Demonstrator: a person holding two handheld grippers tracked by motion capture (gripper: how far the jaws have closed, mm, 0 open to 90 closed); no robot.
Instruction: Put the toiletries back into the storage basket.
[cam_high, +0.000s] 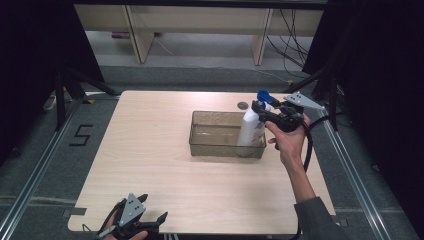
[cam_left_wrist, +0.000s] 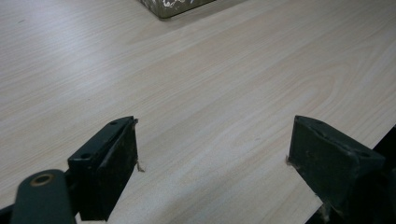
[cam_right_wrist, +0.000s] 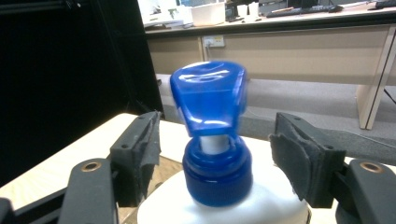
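L gripper (cam_high: 150, 220) sat at the near-left edge of the table (cam_high: 150, 150), held in a hand at the bottom of the high view. Its jaws stood wide apart w/ nothing between them; in the left gripper view only bare wood lay under the gap, and the table's near edge ran just past the right jaw. A corner of the bin showed at the far top of that view, well apart from the jaws.

Lots of open wood lay btwn the L gripper and the bin: whole left half and near strip of the table were free for moving.

The clear bin (cam_high: 215, 135) sat right of centre, long axis running left-right, open top up. The white pump bottle (cam_high: 251, 131) stood upright at the bin's right end, long axis vertical, blue pump head (cam_high: 263, 96) at the top, above the rim. In the right gripper view the pump head (cam_right_wrist: 210, 98) was blurred; could not tell which way the spout faced. Its blue collar sat on the white shoulder below.

A small dark round spot (cam_high: 243, 105) lay on the table just beyond the bin's far wall, near the bottle.

R gripper (cam_high: 265, 112) came in from the right, hand behind it, at the bottle's neck. Jaws were part open, one on each side of the collar w/ a gap on both sides – not clamped on it. The bin's right wall and the table's right edge were near that hand
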